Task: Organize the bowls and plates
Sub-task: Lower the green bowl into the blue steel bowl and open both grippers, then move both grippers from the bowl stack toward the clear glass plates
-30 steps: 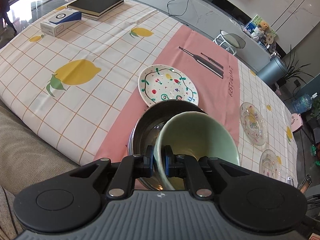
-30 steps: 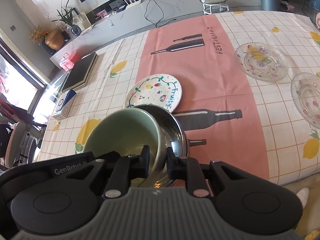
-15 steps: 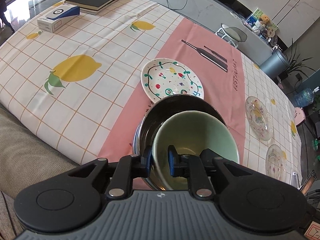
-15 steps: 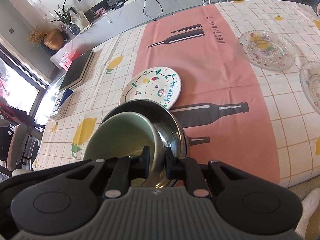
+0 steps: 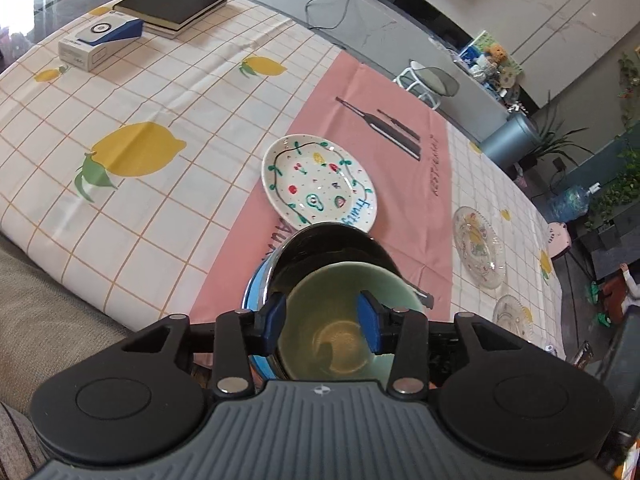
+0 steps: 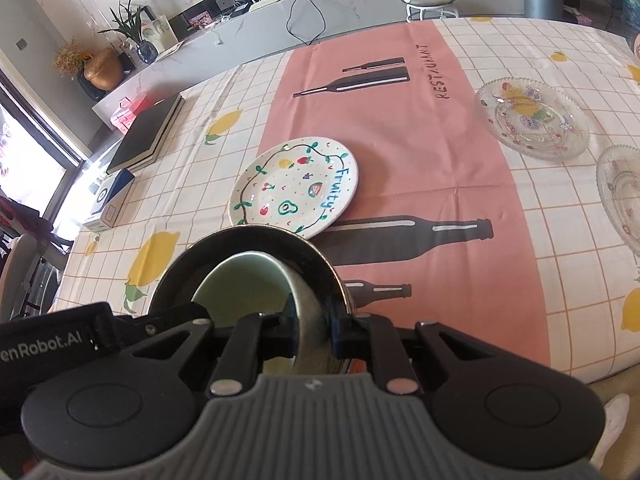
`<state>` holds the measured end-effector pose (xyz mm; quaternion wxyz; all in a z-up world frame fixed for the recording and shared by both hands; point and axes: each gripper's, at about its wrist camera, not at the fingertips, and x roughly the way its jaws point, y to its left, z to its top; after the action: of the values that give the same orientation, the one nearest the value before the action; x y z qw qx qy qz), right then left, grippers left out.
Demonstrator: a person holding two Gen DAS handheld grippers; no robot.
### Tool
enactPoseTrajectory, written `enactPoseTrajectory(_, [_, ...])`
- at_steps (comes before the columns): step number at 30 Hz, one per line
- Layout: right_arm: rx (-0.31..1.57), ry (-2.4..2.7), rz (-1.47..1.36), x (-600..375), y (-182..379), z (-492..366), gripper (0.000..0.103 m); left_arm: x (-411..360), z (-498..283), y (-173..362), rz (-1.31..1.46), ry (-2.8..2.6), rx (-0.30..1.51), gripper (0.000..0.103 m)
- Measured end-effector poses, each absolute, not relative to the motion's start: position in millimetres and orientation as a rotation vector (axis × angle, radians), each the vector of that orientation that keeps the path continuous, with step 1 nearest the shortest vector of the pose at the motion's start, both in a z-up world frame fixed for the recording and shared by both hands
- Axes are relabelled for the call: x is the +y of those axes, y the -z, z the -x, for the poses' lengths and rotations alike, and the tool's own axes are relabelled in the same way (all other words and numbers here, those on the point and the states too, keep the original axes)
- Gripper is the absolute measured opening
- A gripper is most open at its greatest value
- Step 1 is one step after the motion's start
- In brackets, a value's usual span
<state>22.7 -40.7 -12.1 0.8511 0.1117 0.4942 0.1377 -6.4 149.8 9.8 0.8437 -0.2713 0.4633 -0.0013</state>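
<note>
- We are reading "Fruity" in blue on the painted white plate [image 6: 294,187], which is lying on the pink runner [image 6: 420,168] just beyond the steel bowl [image 6: 320,264]; its near rim is running behind that bowl's far rim, and we cannot tell whether the two are touching.
- The runner is showing "RESTAURANT" in dark letters beside its printed bottle shapes, and the other gripper's body at the left of the right wrist view is carrying "enRobot.AI", its start cut off by the frame.
- The green bowl [image 5: 344,320] is sitting inside the steel bowl, near the table's front edge, on the pink runner.
- Our left gripper [image 5: 325,322] is standing wide, its blue pads [image 5: 367,322] either side of the green bowl's left rim and gripping nothing.
- Our right gripper [image 6: 314,322] is parted a little, one finger inside the green bowl and one outside the steel rim, with both bowl walls between them; we cannot tell if the pads are pressing.
- Two glass plates [image 6: 532,118] are resting toward the table's right edge, apart from each other.
- A black book [image 5: 172,2] and a blue-and-white box [image 5: 100,42] are lying at the far left corner of the lemon-print cloth [image 5: 132,152].
- The gripper bodies are blocking the near part of both bowls.
</note>
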Motion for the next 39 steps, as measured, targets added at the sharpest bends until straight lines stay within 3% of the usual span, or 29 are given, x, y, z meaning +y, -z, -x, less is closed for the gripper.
enactPoseTrajectory(5, [1.015,-0.275,-0.179,-31.7,12.1,-22.4,0.013,158.7,14.4,-21.3,0.593,0.069,0.929,0.056])
enactPoseTrajectory(13, [1.012,-0.287,-0.161,-28.2,12.4,-28.3,0.013,159.2,16.2,-19.7,0.391,-0.046,0.937,0.06])
enactPoseTrajectory(16, [1.011,-0.309,-0.189,-31.7,7.4,-28.4,0.02,164.5,14.1,-10.9,0.445,-0.017,0.944,0.06])
enactPoseTrajectory(18, [1.019,-0.337,-0.242,-37.0,3.5,-29.2,0.033,164.8,13.1,-7.0,0.448,0.023,0.931,0.062])
enactPoseTrajectory(31, [0.932,-0.31,-0.178,-53.4,-15.5,-20.6,0.033,161.7,3.6,19.6,0.479,0.047,0.993,0.065])
enactPoseTrajectory(34, [0.95,-0.271,-0.153,-61.5,-10.1,-25.1,0.043,156.8,0.7,25.2,0.466,0.048,1.004,0.068])
enactPoseTrajectory(36, [0.991,-0.267,-0.176,-66.6,-1.0,-29.1,0.056,153.5,-1.8,29.9,0.456,0.05,1.014,0.069])
enactPoseTrajectory(39, [1.067,-0.304,-0.251,-70.3,17.2,-34.7,0.056,151.8,-6.4,39.6,0.461,0.049,1.04,0.07])
